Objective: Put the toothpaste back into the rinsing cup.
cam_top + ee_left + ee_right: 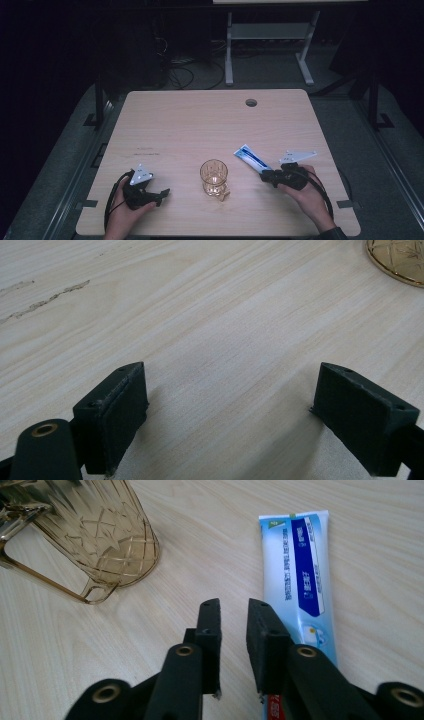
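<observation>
1. An amber glass mug [214, 176] with a cut star and diamond pattern stands upright on the light wood table [200, 125], near its front edge and about midway across. Its handle [30, 575] shows in the right gripper view, an angular loop of the same amber glass.

2. A toothpaste tube [252, 158], white with a blue panel and small print, lies flat on the table to the right of the mug and well apart from it. Its flat crimped end [294, 516] points away towards the far side.
</observation>
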{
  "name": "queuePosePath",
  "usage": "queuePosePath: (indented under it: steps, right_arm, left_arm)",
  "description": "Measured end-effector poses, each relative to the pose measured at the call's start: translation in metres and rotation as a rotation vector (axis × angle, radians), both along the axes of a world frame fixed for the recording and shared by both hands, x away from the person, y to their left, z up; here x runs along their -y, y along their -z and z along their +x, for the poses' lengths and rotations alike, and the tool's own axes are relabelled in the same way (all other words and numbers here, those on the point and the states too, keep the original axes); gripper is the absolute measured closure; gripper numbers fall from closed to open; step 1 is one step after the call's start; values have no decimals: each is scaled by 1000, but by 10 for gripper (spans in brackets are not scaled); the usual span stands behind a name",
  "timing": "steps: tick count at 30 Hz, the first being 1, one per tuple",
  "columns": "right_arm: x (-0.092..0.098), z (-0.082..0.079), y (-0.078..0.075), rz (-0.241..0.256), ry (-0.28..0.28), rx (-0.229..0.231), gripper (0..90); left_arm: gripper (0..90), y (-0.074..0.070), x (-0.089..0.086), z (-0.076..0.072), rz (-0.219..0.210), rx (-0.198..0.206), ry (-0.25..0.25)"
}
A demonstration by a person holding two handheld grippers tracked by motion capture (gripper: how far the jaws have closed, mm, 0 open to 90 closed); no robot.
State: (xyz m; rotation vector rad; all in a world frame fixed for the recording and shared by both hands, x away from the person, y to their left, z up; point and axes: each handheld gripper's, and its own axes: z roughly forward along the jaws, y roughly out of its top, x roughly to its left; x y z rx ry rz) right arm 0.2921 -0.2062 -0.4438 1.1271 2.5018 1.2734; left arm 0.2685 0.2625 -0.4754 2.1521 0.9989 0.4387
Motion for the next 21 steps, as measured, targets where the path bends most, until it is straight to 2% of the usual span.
queuePosePath:
  steps: [7,12,21]
  right_arm:
    - [-2,9,-6,-15,19,37,588]
    - [-6,18,-9,-37,34,33,495]
    - [-17,34,-13,-74,46,35,425]
  left_arm:
    - [129,0,0,0,1,-1,0]
    - [129,0,0,0,1,-2,0]
    - [129,0,0,0,1,-2,0]
